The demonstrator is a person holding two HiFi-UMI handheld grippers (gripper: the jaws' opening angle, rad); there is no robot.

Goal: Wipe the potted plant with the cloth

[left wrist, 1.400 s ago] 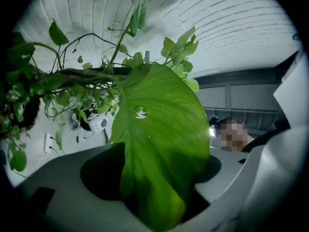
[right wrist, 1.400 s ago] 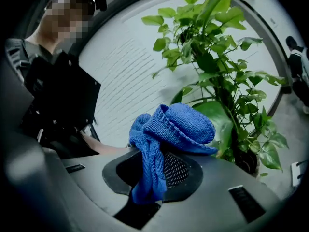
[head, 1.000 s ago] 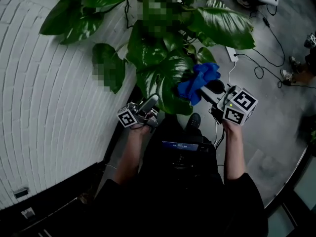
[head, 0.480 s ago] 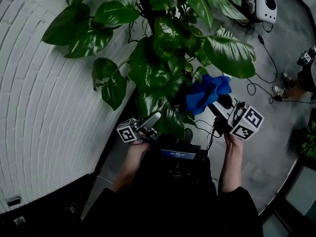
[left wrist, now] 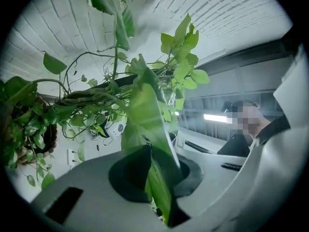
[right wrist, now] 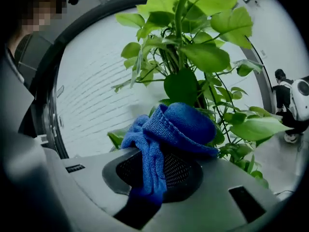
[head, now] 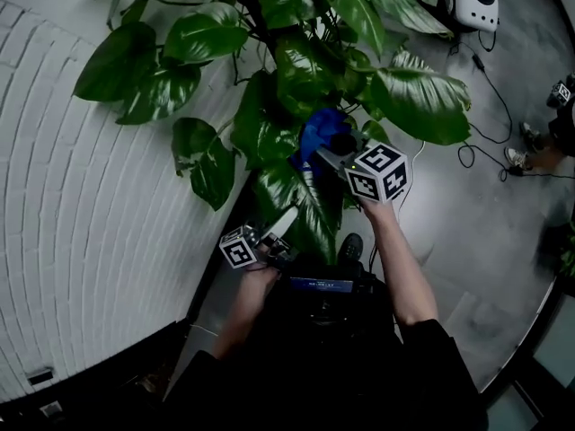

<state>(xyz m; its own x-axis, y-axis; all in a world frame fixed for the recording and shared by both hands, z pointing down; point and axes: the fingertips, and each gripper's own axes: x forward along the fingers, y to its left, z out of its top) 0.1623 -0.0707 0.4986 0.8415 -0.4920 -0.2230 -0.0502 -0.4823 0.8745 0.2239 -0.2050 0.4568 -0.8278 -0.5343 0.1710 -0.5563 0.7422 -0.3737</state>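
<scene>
1. Clamping the left gripper (head: 286, 222), just closing, onto a near leaf (left wrist: 145, 115) of the potted plant (head: 296, 61).
2. Holding the cloth (head: 316, 131), pinched in the right gripper (head: 325, 151), at the foliage.
3. Next: wiping that leaf gently.

Blue cloth (head: 316, 131); glossy green plant leaves (head: 420, 104); white brick wall (head: 81, 241); grey floor (head: 485, 232).

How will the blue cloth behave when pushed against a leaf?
Probably floppy: the blue cloth bunches and droops from the right gripper. Its knitted texture looks grippy, so it likely drags rather than slides.
</scene>
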